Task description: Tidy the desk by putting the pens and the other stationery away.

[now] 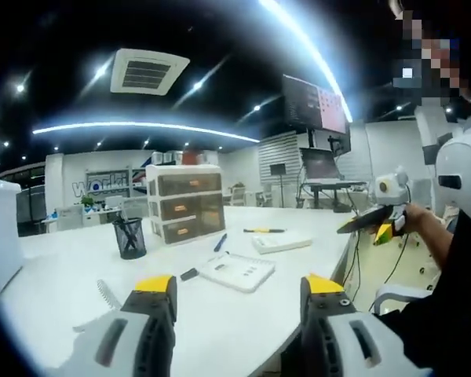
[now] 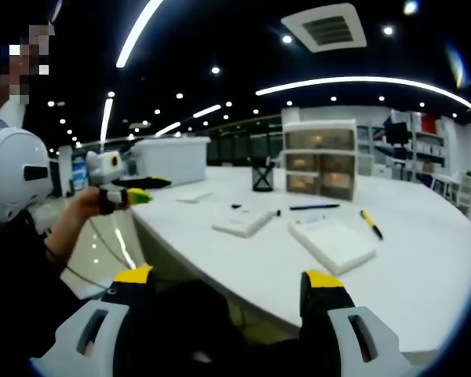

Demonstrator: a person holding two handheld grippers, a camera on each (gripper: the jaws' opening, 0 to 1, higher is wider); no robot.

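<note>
Sitting on the tabletop (image 2: 424,259) are one drawer unit (image 2: 320,159), one mesh pen cup (image 2: 262,174), two white pads (image 2: 332,243) (image 2: 242,221), perhaps three pens (image 2: 314,207) (image 2: 371,224) (image 1: 220,242), and one small black item (image 1: 188,274).

you're in an open-plan office. a long white desk (image 1: 243,330) holds a drawer unit (image 1: 184,203) and mesh pen cup (image 1: 129,237). strip lights (image 2: 361,82), a ceiling vent (image 1: 147,71) and a wall screen (image 1: 314,104) hang above.

Each hand-held gripper (image 1: 237,310) has grey jaws tipped yellow over black.
</note>
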